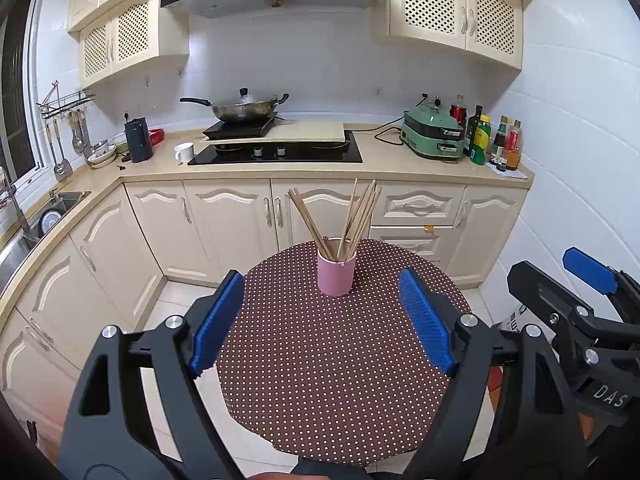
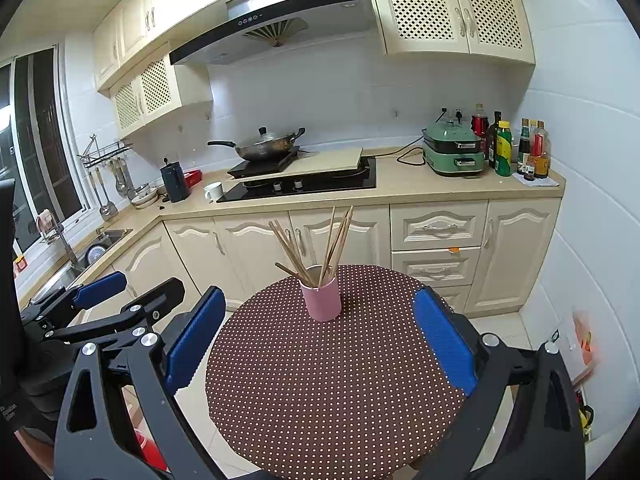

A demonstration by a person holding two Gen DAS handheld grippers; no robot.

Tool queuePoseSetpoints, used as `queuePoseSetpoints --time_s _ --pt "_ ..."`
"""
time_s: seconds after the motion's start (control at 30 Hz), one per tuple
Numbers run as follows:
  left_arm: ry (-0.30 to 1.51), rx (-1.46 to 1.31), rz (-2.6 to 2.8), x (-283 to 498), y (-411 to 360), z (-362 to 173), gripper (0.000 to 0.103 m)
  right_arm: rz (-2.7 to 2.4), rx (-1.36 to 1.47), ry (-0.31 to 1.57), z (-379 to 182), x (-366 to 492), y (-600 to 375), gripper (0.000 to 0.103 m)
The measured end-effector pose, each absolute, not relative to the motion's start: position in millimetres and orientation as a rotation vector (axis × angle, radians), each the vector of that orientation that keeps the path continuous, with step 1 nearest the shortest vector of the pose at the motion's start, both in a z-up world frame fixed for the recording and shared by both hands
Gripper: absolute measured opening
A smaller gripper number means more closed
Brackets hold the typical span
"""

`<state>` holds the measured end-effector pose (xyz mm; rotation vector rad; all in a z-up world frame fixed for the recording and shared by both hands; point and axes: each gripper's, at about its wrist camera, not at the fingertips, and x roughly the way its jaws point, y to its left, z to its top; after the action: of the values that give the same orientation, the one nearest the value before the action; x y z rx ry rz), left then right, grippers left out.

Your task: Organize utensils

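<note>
A pink cup (image 1: 336, 276) (image 2: 321, 300) stands upright near the far edge of a small round table with a brown dotted cloth (image 1: 340, 380) (image 2: 332, 392). Several wooden chopsticks (image 1: 352, 216) (image 2: 320, 242) stand in it, fanned out left and right. My left gripper (image 1: 322, 316) hovers over the near half of the table, open, with nothing between its blue pads (image 1: 218, 320). My right gripper (image 2: 320, 336) is beside it, also open and empty, short of the cup. Each gripper shows at the edge of the other's view: the right gripper's finger (image 1: 588, 270), the left gripper's finger (image 2: 100, 284).
Behind the table runs a kitchen counter (image 1: 384, 164) with a black hob (image 1: 276, 154), a wok (image 1: 244, 110), a white mug (image 1: 184, 152), a green cooker (image 1: 434, 132) and bottles (image 1: 492, 140). A sink (image 1: 52, 208) lies at left. White floor tiles (image 1: 180, 296) surround the table.
</note>
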<state>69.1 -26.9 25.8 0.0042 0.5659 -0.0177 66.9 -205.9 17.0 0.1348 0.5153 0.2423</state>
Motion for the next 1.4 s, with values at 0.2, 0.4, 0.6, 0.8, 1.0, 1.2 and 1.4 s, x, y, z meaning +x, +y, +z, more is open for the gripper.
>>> queuePoseSetpoints --time_s 0.2,0.4,0.6,0.8,1.0,1.2,1.4 --pt "0.554 0.0 0.009 66.5 -28.4 26.3 0.079 0.245 0.116 0.506 17.9 65.3 -206.4 0.092" --pt "0.549 0.006 0.021 65.4 -32.6 29.3 0.079 0.247 0.118 0.502 18.5 64.4 -210.3 0.093" --pt "0.563 0.001 0.011 67.1 -36.8 28.3 0.079 0.239 0.127 0.514 17.6 63.7 -213.6 0.093" --pt "0.572 0.005 -0.007 67.6 -40.6 25.8 0.079 0.219 0.119 0.504 16.7 59.9 -216.7 0.094" --pt "0.578 0.002 -0.031 66.7 -42.6 21.8 0.079 0.218 0.132 0.512 12.9 60.0 -219.4 0.094" --pt "0.582 -0.006 -0.044 66.6 -43.6 23.3 0.079 0.221 0.148 0.521 13.9 64.6 -221.7 0.094" --pt "0.572 0.003 -0.038 65.1 -43.7 27.0 0.079 0.222 0.143 0.503 15.2 61.4 -221.2 0.094"
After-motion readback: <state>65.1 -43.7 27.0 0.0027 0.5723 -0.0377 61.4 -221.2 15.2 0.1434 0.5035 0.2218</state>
